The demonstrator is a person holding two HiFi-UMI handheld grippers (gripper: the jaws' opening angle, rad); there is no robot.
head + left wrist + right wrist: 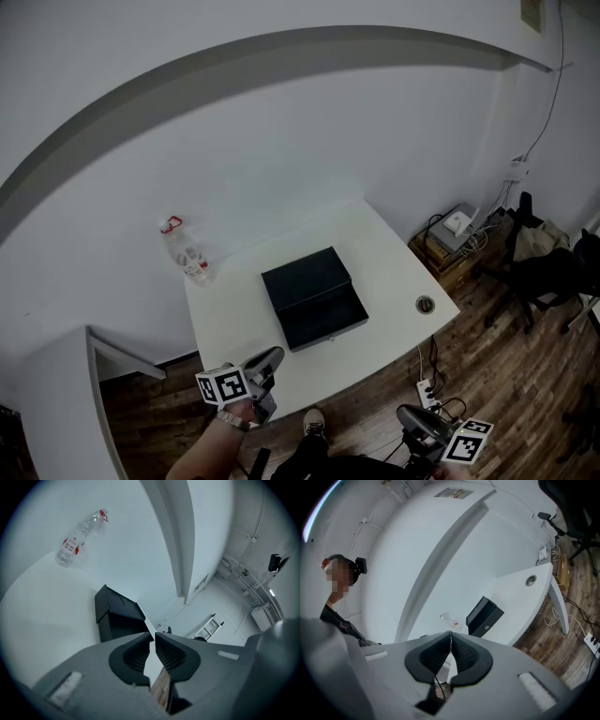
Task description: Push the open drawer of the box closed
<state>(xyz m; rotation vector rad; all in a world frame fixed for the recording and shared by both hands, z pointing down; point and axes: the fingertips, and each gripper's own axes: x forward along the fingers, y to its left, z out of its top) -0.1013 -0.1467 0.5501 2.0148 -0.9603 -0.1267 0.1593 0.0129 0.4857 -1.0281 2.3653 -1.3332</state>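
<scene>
Near field: the left gripper has its jaws a narrow gap apart with nothing between them. The right gripper has its jaws together, also empty. Both hang at the near edge of the worktop, well apart from the box.

Middle field: the black box sits near the centre of the worktop. Its drawer is drawn out toward the near edge, with its dark inside exposed.

Far field: a clear plastic bottle lies at the far left corner, near the wall. A round cable port is set in the right corner.

Progress, as judged: the push has not begun. No gripper touches the drawer front, so the approach, the contact and the whole closing stroke remain.

Count:
- Grippers: two
- Box: one
- Drawer: one
- Bottle: one
- Cable port: one
- Worktop: one
</scene>
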